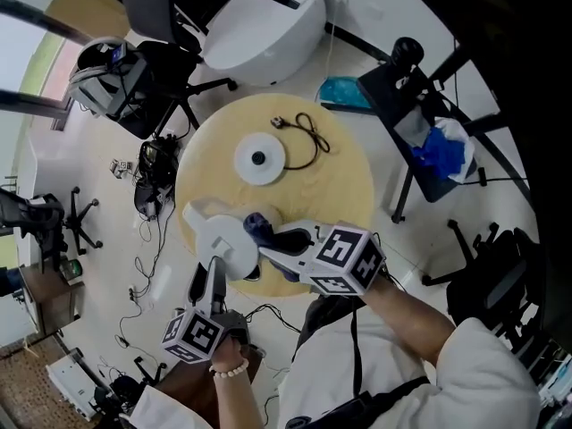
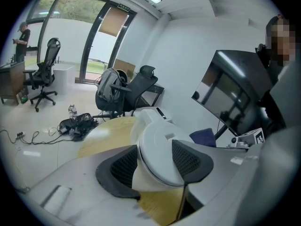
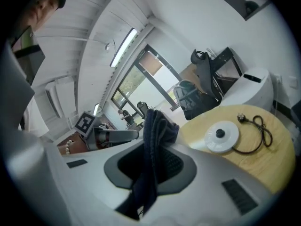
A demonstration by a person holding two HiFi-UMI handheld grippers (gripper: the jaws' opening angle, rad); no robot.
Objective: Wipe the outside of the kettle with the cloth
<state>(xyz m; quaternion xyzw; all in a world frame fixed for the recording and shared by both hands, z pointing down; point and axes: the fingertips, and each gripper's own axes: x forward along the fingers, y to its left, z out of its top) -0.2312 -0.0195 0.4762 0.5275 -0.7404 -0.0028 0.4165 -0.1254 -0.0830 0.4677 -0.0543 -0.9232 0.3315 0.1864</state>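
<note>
Right hand-held gripper [image 3: 151, 166] pinches a dark blue cloth [image 3: 157, 126]; left hand-held gripper [image 2: 155, 161] clamps the white kettle [image 1: 225, 242], kettle base [image 1: 260, 159] at twelve o'clock on the surface [image 1: 344, 195].

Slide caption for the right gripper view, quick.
Right gripper clamped on the dark blue cloth, with the kettle base and cord on the round table beyond.

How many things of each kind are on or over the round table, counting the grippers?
Kettle: 1
Kettle base: 1
Power cord: 1
Cloth: 1
Grippers: 2, the left gripper and the right gripper
Total: 6
</note>
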